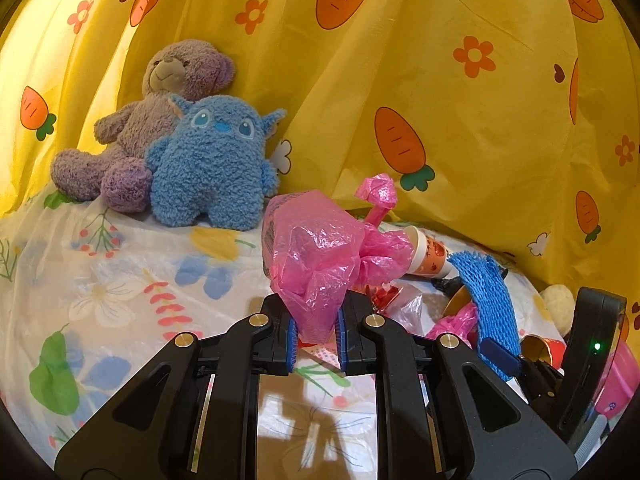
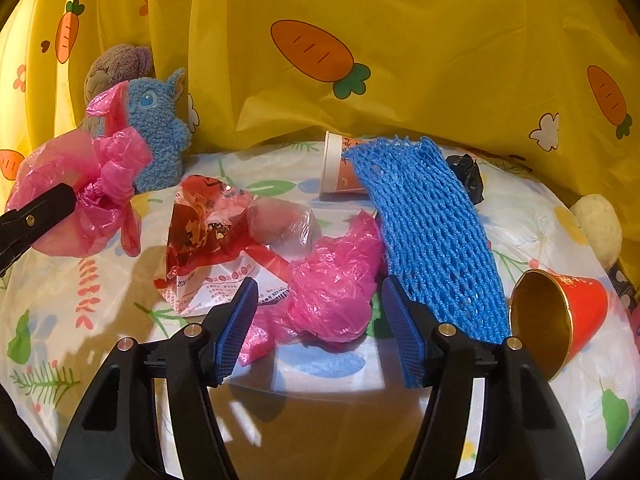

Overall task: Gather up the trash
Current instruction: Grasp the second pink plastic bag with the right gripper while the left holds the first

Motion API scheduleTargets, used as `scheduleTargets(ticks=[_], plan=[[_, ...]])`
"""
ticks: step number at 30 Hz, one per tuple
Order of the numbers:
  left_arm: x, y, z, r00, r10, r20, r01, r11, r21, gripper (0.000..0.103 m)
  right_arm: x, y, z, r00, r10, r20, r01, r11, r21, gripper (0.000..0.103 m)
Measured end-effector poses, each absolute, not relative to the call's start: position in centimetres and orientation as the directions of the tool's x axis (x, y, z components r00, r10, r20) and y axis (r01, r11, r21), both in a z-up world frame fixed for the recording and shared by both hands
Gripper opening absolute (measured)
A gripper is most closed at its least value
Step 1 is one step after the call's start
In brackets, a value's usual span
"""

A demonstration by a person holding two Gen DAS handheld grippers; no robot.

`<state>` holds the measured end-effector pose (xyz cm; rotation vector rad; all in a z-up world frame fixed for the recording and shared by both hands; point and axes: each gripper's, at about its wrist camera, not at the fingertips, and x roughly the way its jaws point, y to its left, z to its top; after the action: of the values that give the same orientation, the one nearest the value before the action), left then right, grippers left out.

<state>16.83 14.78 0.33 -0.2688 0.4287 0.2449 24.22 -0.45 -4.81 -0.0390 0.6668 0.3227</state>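
My left gripper is shut on a pink plastic bag and holds it above the table; the bag also shows in the right wrist view. My right gripper is open, its jaws either side of a crumpled pink plastic wad. A blue foam net lies against the right finger. A red snack wrapper, a white paper cup on its side and a red-and-gold cup lie on the floral tablecloth.
A purple teddy bear and a blue plush toy sit at the back left. A yellow carrot-print curtain hangs behind. A black scrap and a cream ball lie at the back right.
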Motion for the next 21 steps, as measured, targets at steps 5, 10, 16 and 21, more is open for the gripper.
scheduleTargets(ticks=[5, 10, 16, 21], plan=[[16.9, 14.8, 0.3, 0.881, 0.171, -0.442, -0.287, 0.935, -0.209, 0.014, 25.5, 0.1, -5.4, 0.706, 0.266, -0.657, -0.309, 0.950, 0.053, 0.049], [16.8, 14.7, 0.2, 0.880, 0.165, -0.445, -0.284, 0.935, -0.213, 0.014, 25.9, 0.1, -5.7, 0.687, 0.265, -0.677, -0.308, 0.950, 0.060, 0.040], [17.0, 14.8, 0.0, 0.877, 0.162, -0.452, -0.283, 0.935, -0.214, 0.014, 25.6, -0.2, -5.6, 0.688, 0.296, -0.662, -0.327, 0.942, 0.081, 0.031], [17.0, 14.9, -0.1, 0.877, 0.160, -0.453, -0.283, 0.934, -0.219, 0.014, 24.1, -0.8, -4.8, 0.722, 0.327, -0.610, -0.346, 0.934, 0.091, 0.030]])
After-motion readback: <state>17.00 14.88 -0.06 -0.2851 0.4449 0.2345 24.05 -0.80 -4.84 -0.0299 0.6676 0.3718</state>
